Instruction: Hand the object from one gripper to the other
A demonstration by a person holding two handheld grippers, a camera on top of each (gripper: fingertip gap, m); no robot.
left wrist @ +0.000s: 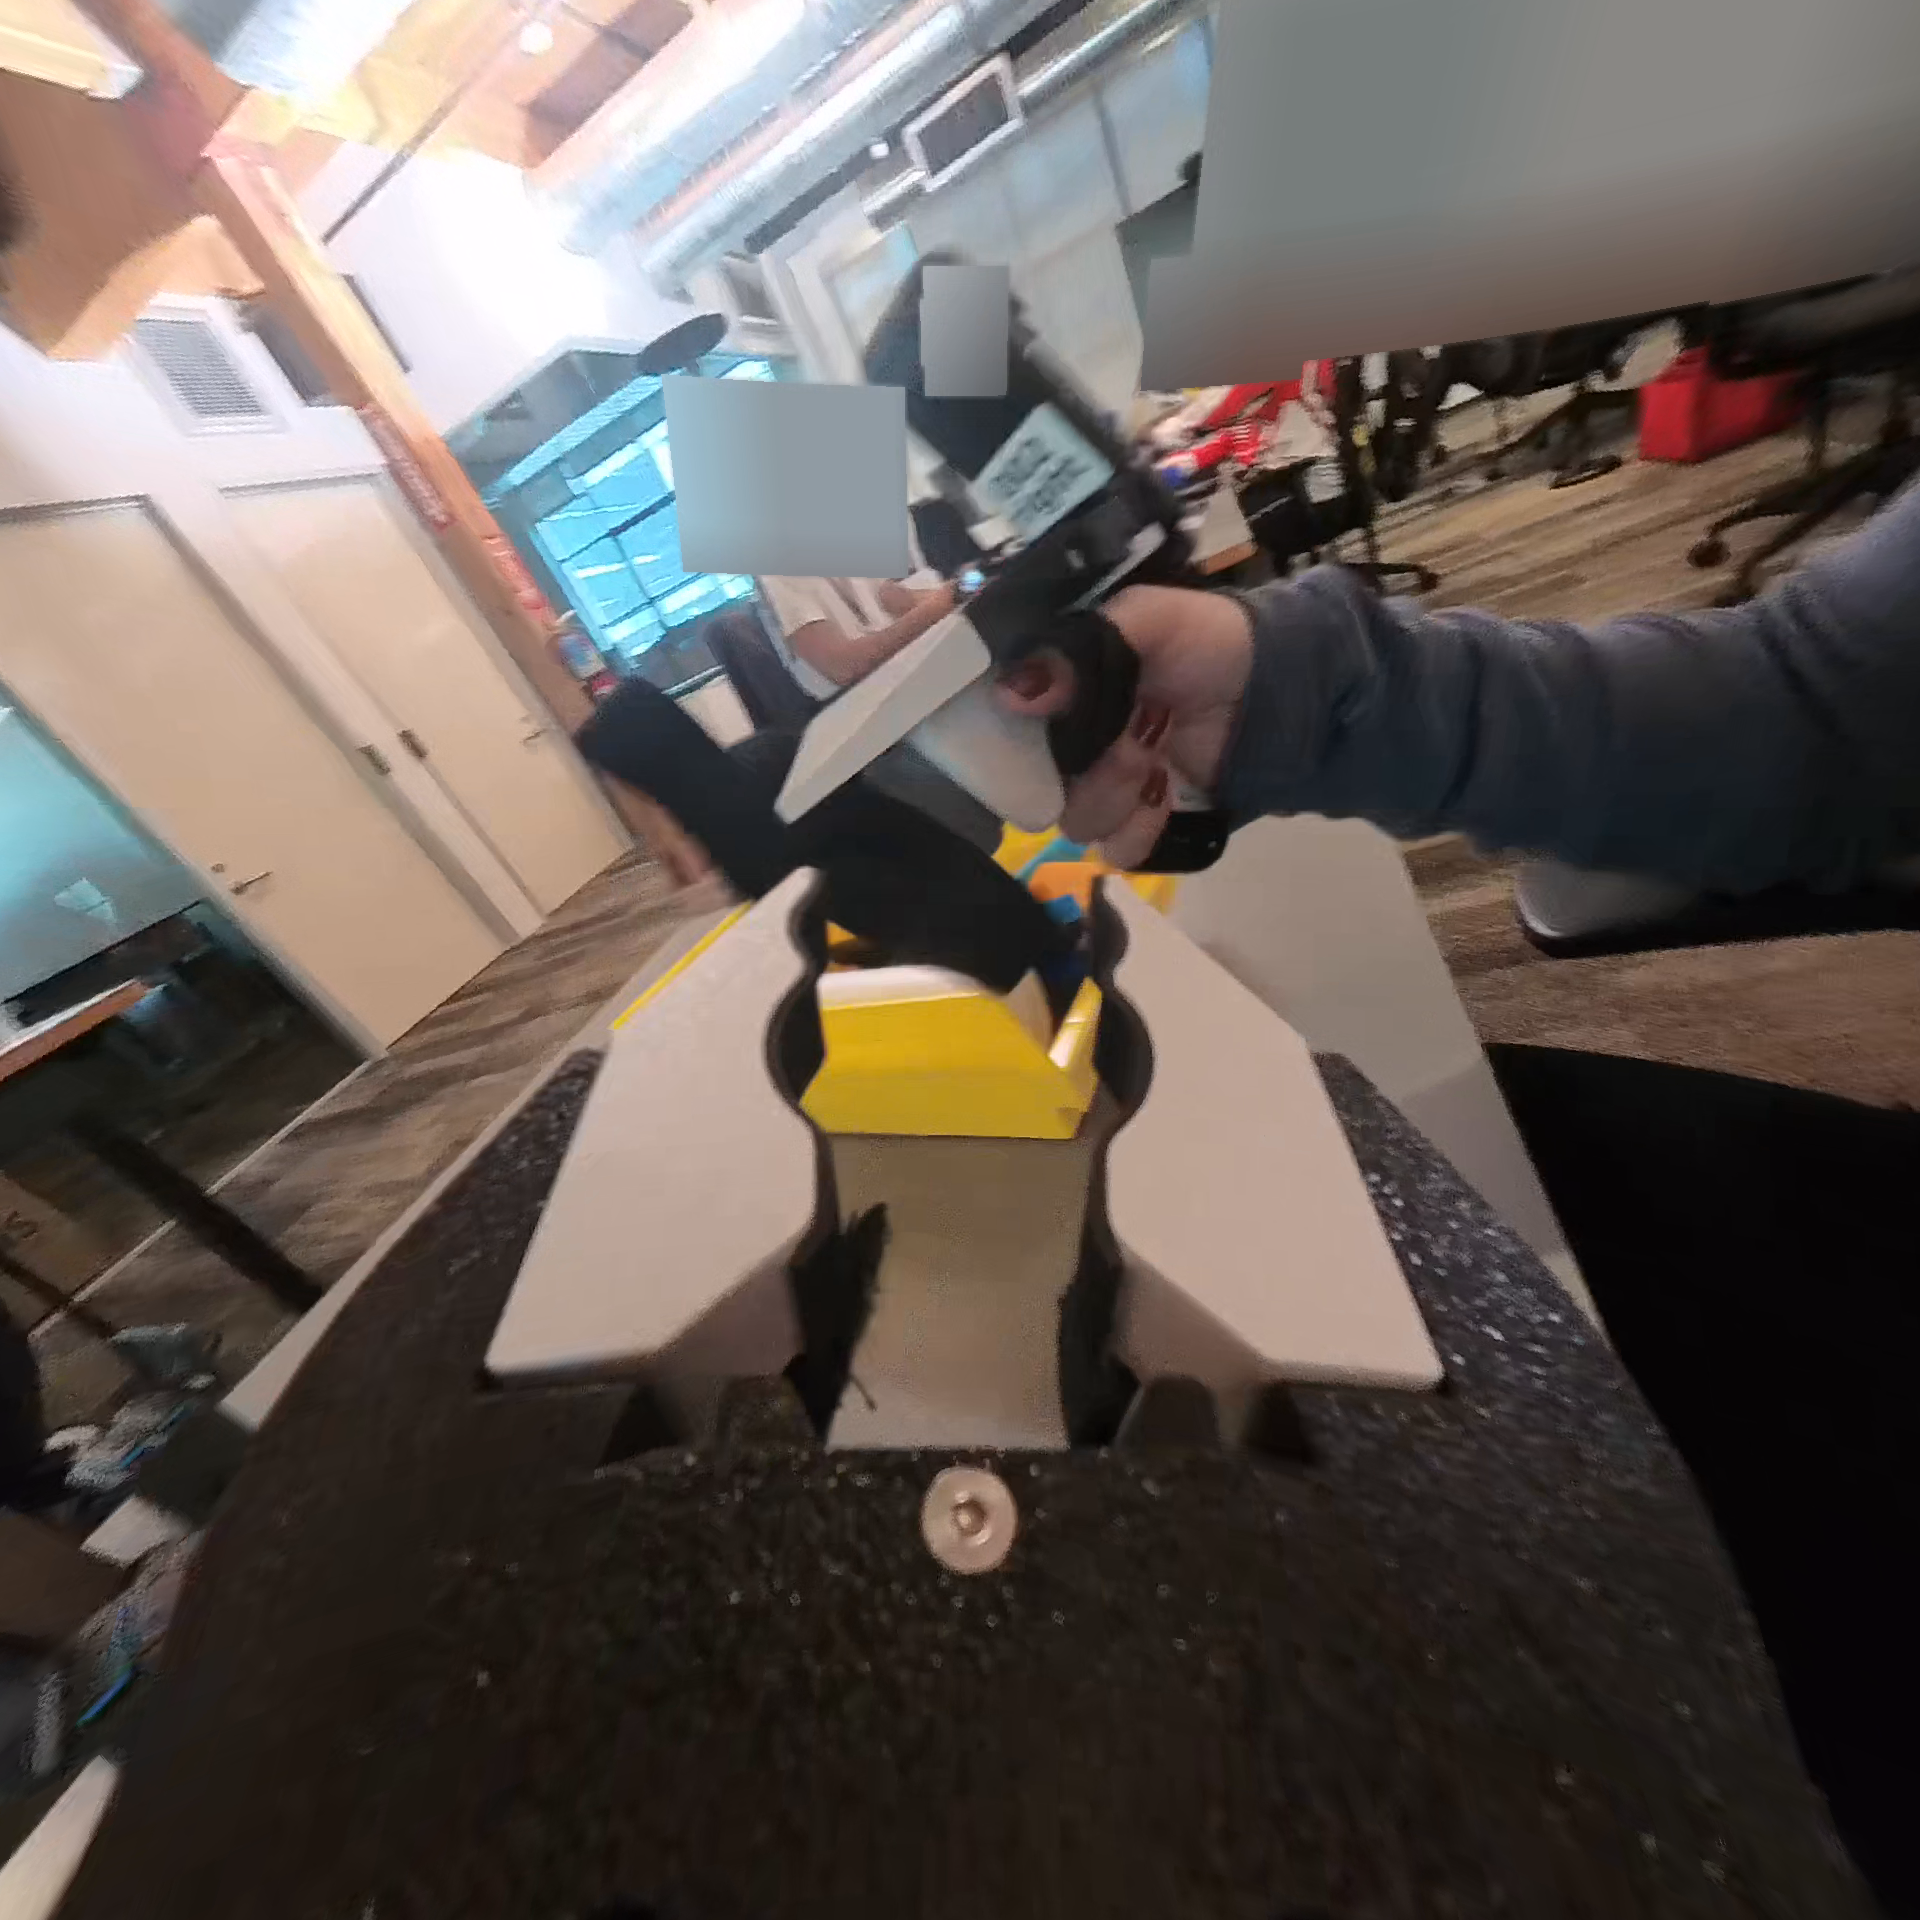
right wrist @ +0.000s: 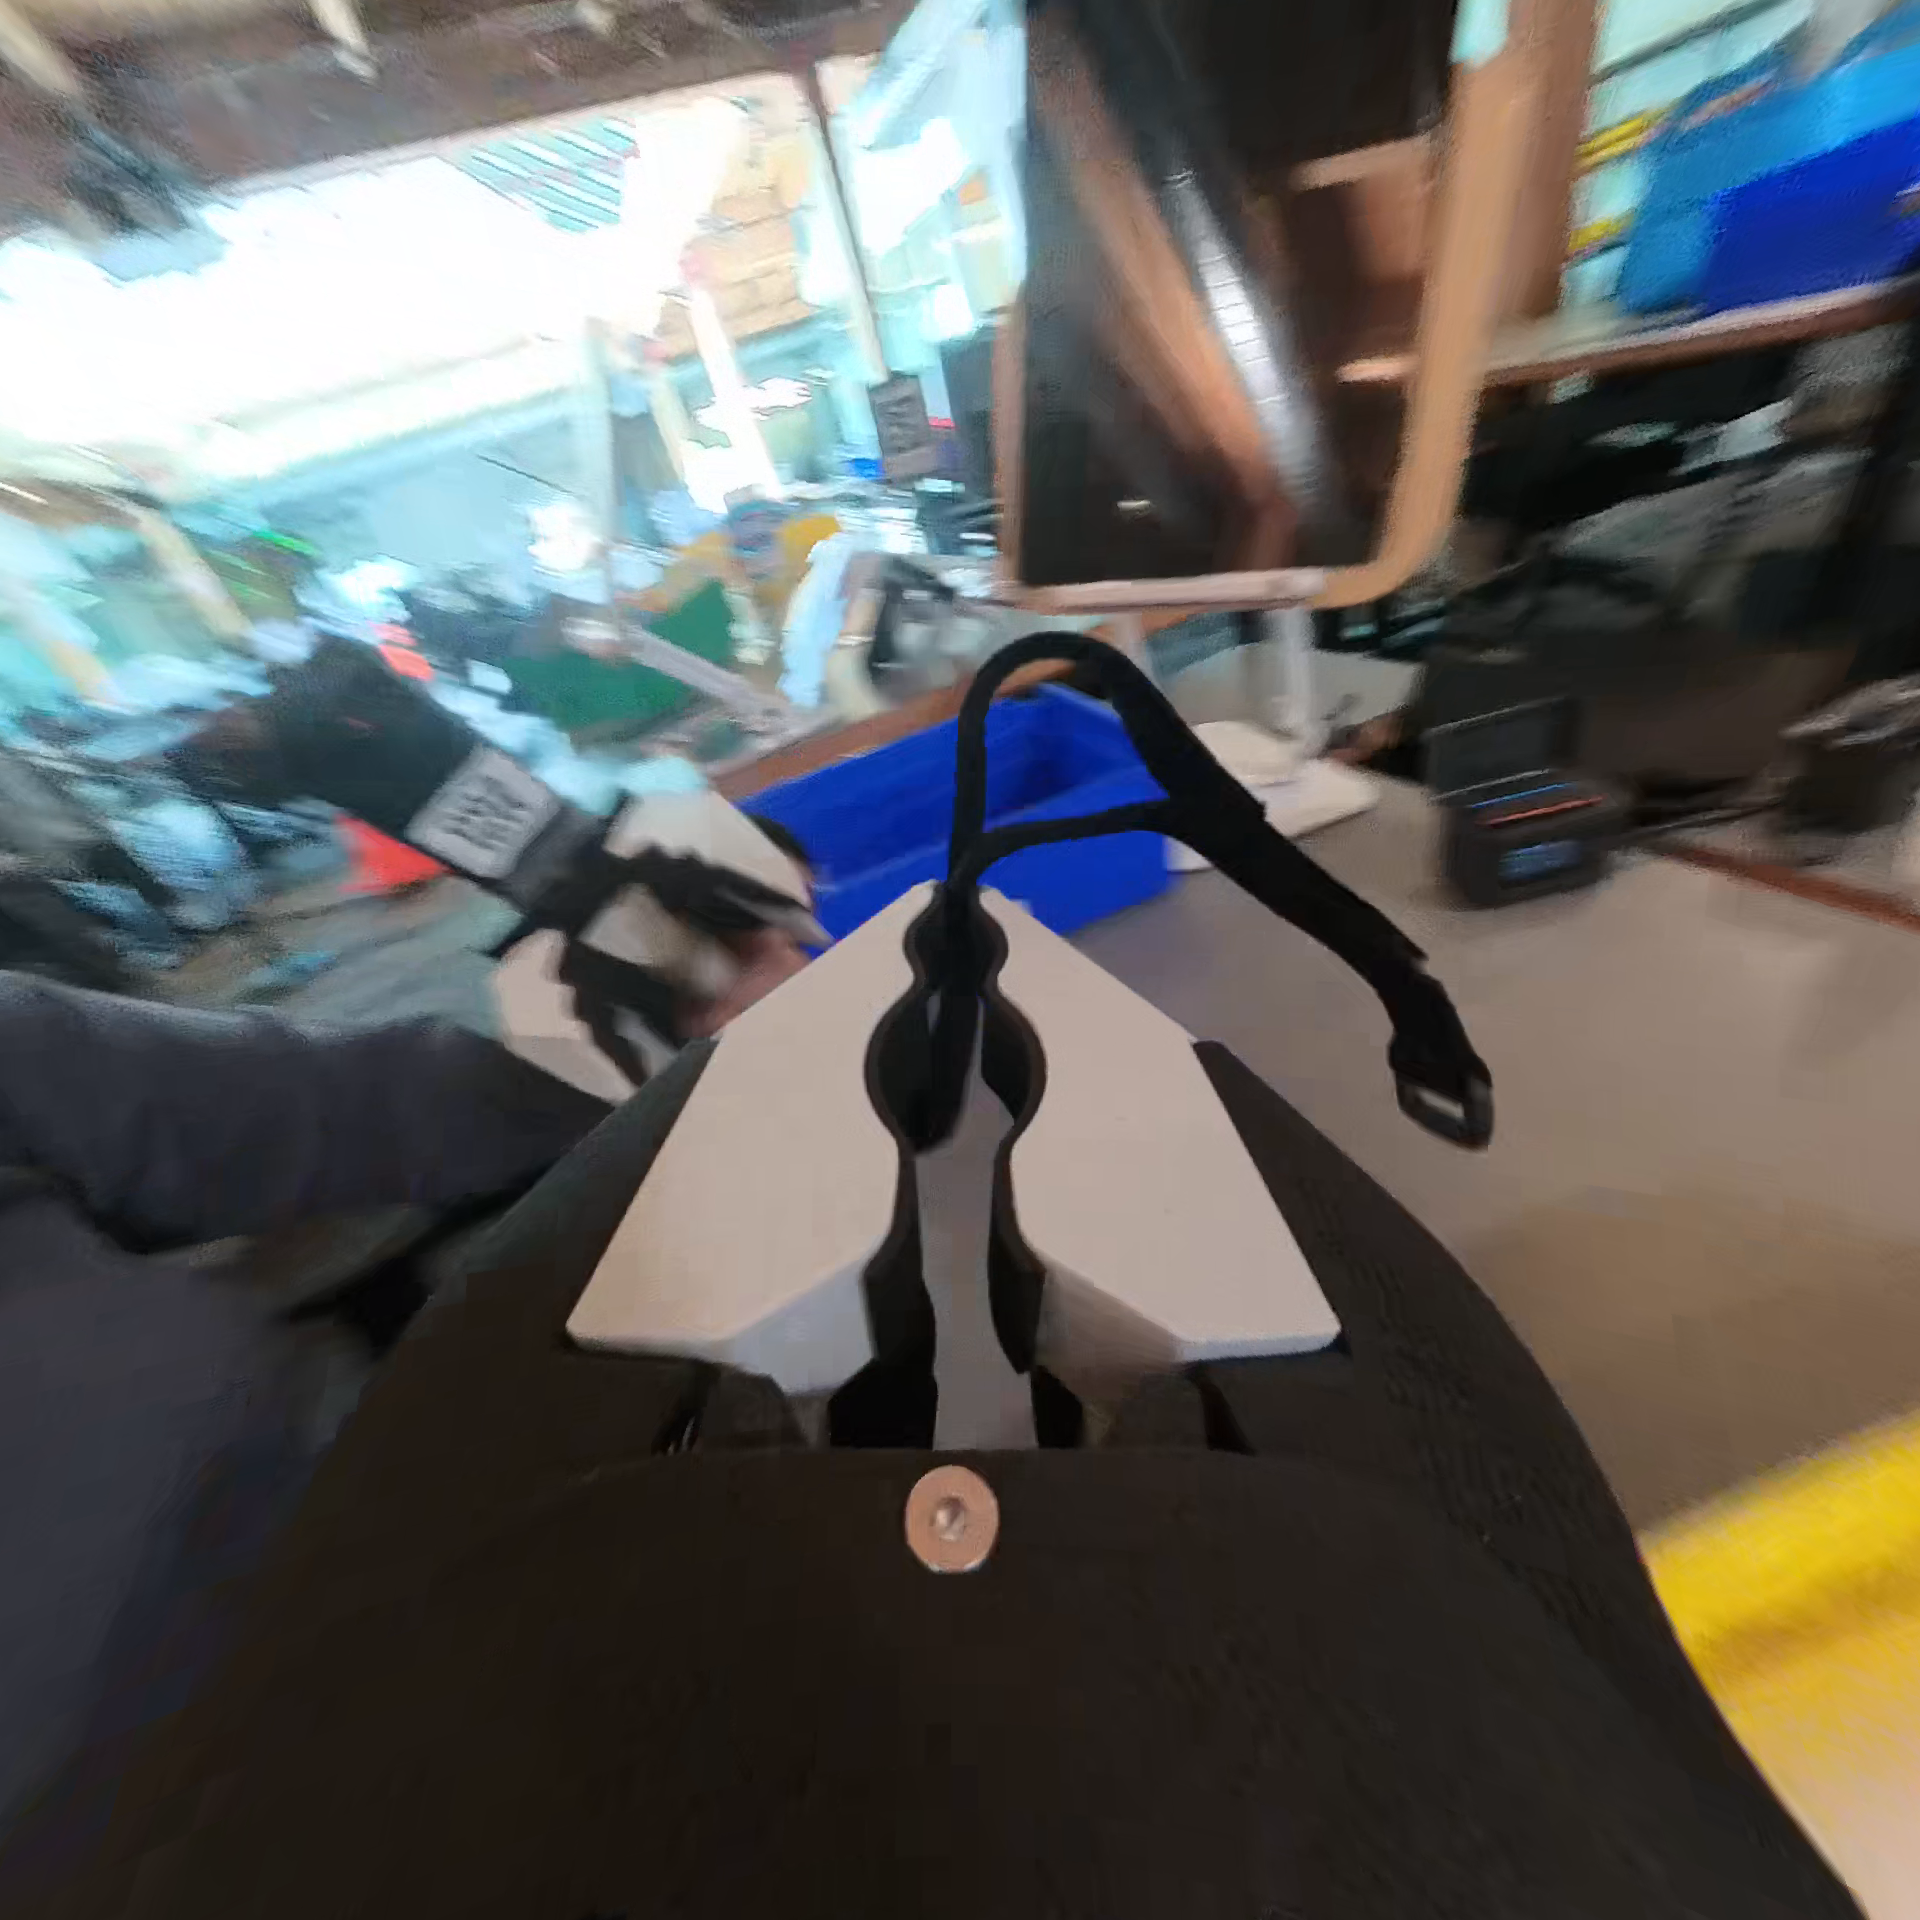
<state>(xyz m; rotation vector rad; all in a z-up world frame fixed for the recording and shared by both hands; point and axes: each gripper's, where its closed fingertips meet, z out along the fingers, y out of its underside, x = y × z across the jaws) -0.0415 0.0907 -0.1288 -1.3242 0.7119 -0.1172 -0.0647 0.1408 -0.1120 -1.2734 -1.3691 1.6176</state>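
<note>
- Left wrist view: left gripper (left wrist: 951, 935), jaws parted to a moderate gap, nothing between the white fingers (left wrist: 686, 1132).
- Same view: yellow bin (left wrist: 940, 1060) ahead of and below the tips, seen through the gap; blue and orange contents behind, too blurred to tell apart.
- Same view: right gripper (left wrist: 727, 790) crosses above the left tips, held by a hand (left wrist: 1153, 717) in a grey-blue sleeve (left wrist: 1558, 748). Its white plate and dark body hide its tips here; the strap cannot be made out.
- Same view: grey panel (left wrist: 1340, 977) to the right of the bin; wood-pattern floor (left wrist: 416, 1081) beyond at left, doors (left wrist: 343, 748) far off.
- Right wrist view: right gripper (right wrist: 961, 914), jaws pinched almost together on a black strap (right wrist: 1195, 810).
- Same view: strap loops up from the tips, then trails down to the right in free air, ending in a buckle (right wrist: 1444, 1101). Only this view shows the strap.
- Same view: left gripper (right wrist: 665, 914) at left, near but apart from the right tips, blurred; its opening unreadable here.
- Same view: blue bin (right wrist: 1039, 810) behind the strap; grey tabletop (right wrist: 1558, 1143) bare to the right; yellow edge (right wrist: 1818, 1621) low right.
</note>
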